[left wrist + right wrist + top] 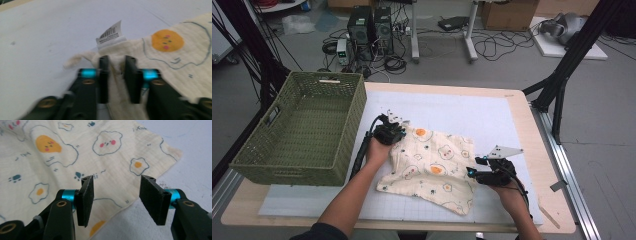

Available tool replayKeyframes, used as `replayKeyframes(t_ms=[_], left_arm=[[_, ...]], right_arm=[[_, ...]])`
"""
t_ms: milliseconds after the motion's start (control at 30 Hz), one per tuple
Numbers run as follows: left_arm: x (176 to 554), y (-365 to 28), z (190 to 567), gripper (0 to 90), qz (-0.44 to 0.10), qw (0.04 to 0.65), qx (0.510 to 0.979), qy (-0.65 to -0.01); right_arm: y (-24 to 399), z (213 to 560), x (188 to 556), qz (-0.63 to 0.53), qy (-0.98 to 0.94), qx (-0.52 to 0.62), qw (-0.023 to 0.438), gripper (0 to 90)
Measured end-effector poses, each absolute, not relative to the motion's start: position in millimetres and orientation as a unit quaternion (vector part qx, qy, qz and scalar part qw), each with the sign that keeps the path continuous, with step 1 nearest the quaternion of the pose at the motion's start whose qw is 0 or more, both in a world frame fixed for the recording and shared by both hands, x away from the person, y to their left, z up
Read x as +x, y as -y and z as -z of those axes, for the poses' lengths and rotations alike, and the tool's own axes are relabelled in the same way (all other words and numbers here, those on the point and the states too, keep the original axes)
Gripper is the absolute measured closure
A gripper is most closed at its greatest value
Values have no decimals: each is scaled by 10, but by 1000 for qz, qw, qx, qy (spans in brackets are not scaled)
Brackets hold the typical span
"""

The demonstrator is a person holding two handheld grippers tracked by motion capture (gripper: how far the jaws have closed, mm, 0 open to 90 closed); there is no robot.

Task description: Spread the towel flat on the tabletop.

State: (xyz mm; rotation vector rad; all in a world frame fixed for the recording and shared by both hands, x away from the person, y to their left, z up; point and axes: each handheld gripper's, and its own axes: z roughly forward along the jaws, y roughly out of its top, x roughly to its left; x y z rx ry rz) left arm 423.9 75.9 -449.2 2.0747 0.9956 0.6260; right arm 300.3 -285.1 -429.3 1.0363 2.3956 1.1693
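Cloth [432, 167], a soft cream muslin with a crinkled weave, lies rumpled on the white gridded mat [472, 117] that covers my wooden counter [532, 130]. It is printed with fried eggs, small blue paw marks and round bear faces with pink cheeks, and its outline is an uneven, slightly folded square. My left gripper [394, 126] sits at the cloth's far left corner, and the left gripper view shows its two flat black fingers [103, 75] pinched on a bunched ridge of that fabric, just below a white paper label [110, 35] with a barcode that stands up from the hem. One orange yolk with pink dots lies to the right of the pinch. My right gripper [472, 172] rests at the cloth's near right edge; in the right gripper view its fingers [86, 197], faced with rough dark pads, stand apart with nothing between them, hanging above the cloth's edge and the bare mat. Left of the cloth stands a deep rectangular basket [342, 100] of green woven wicker, with cut-out handles.
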Motion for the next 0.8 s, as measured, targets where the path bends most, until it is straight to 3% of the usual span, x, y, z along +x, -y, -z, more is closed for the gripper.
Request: replayKeyframes(t_ms=[67, 300, 333, 400, 467, 800], left_arm=[[4265, -782, 4476, 868, -243, 365, 806, -397], [4354, -1071, 4426, 860, -254, 364, 769, -460], [4359, -1093, 4420, 808, -249, 372, 762, -469], [4368, -1129, 4407, 610, -238, 387, 744, -489], [4363, -1142, 4402, 556, -237, 385, 744, -492], [4357, -1103, 4479, 509, -209, 371, 768, -479]], right_arm=[[2849, 4303, 3047, -399, -830, 363, 144, 452], [2809, 4319, 3174, -390, -830, 371, 145, 455], [2805, 4321, 3190, -389, -829, 372, 148, 455], [2796, 4318, 3258, -387, -826, 381, 154, 456], [2796, 4300, 3350, -391, -818, 392, 156, 449], [2566, 4305, 3973, -347, -820, 423, 168, 450]])
